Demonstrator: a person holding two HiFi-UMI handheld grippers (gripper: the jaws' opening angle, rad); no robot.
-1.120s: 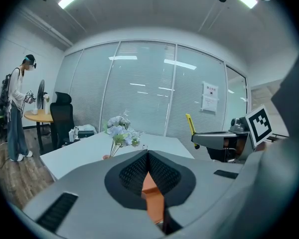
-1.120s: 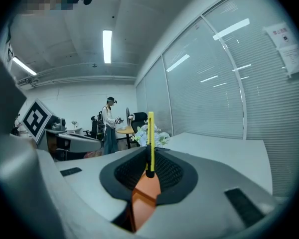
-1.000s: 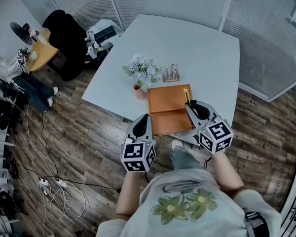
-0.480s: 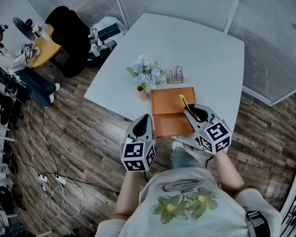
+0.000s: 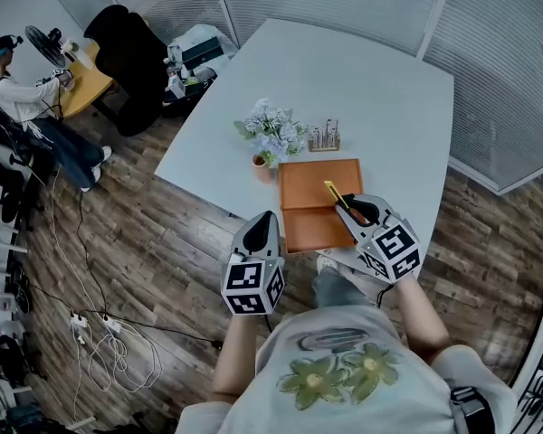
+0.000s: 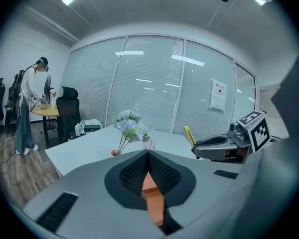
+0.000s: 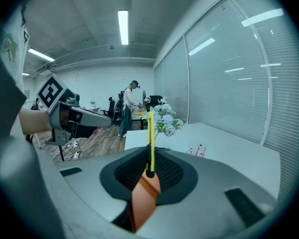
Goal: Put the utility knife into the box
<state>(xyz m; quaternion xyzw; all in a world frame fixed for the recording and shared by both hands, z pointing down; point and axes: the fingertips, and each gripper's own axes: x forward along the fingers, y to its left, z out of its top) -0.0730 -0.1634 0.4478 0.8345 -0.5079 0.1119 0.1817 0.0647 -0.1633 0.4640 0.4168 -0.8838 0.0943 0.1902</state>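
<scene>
Change: the right gripper (image 5: 351, 209) has carried the utility knife (image 5: 333, 193) inward from the right rim of the box (image 5: 300, 226).
Left gripper (image 5: 261, 219): jaws together, empty, off the box's left side.
Box: open, at the table's (image 5: 362, 89) near edge.
Knife: clamped at its butt, above the box's right half.
Axis: slants away and leftward, tip toward the flowers (image 5: 270, 129).
Coming move: probably lowering straight down.

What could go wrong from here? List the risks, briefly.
1. The right claw pinches the utility knife only at one end, so it may pivot or slip on release.
2. The knife hangs over the box near its right edge; dropped here, it could land on the rim or the table.
</scene>
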